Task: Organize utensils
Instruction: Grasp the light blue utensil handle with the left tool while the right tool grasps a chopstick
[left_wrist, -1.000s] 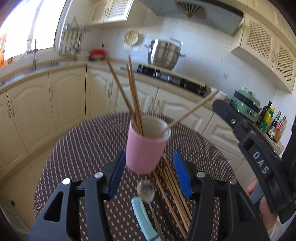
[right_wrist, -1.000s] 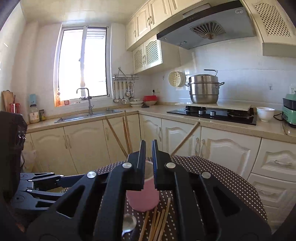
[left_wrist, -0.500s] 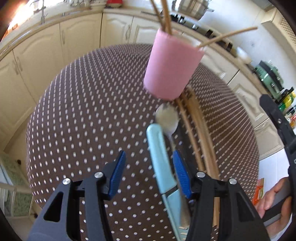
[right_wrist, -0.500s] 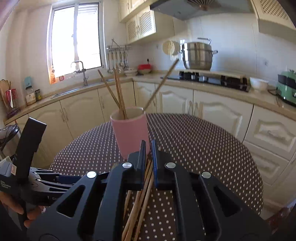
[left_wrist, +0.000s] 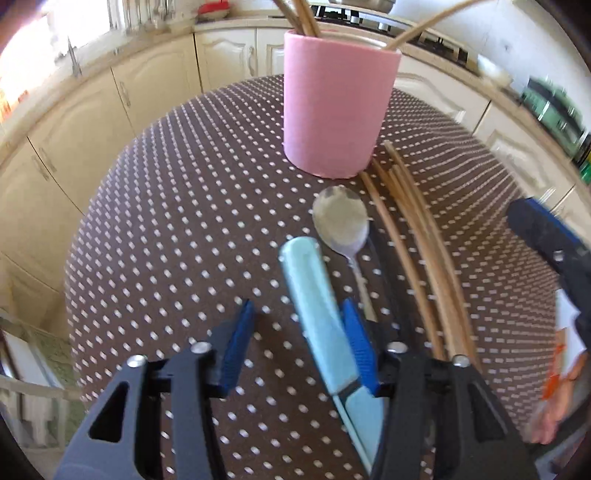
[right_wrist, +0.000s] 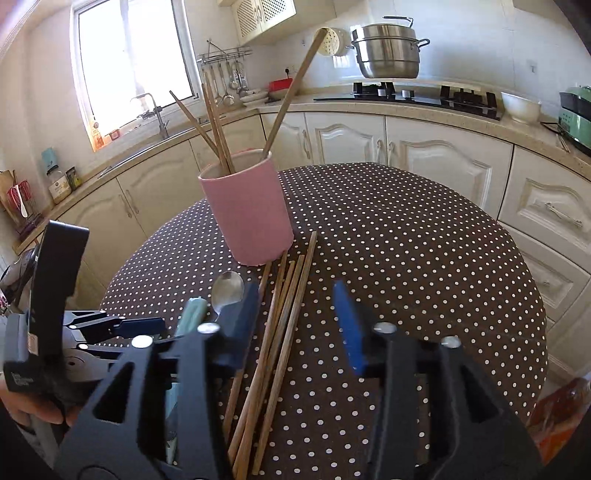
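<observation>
I'm bringing my left gripper (left_wrist: 295, 332) down left of the pink cup (left_wrist: 338, 103), jaws closing around the light blue knife handle (left_wrist: 314, 306). The handle is lying between the pads; the right pad looks to be touching it, the left one is apart, so no grip yet. Just right of the handle, the spoon (left_wrist: 341, 221) is lying bowl toward the cup, near its base. Right again, the loose chopsticks (right_wrist: 284, 314) are lying in a bundle, tips reaching the cup's foot. My right gripper (right_wrist: 295, 317) is hanging over that bundle, jaws opening, sticks between them, nothing clamped.

Progress: I'm counting four chopsticks standing in the cup (right_wrist: 218, 125); knife, spoon and the table bundle are all left, so well under half done, I judge.

Clutter: polka-dot tablecloth (right_wrist: 424, 258) otherwise bare. Spoon and knife are crowding each other, and both grippers are working close together in front of the cup, so they could bump.
</observation>
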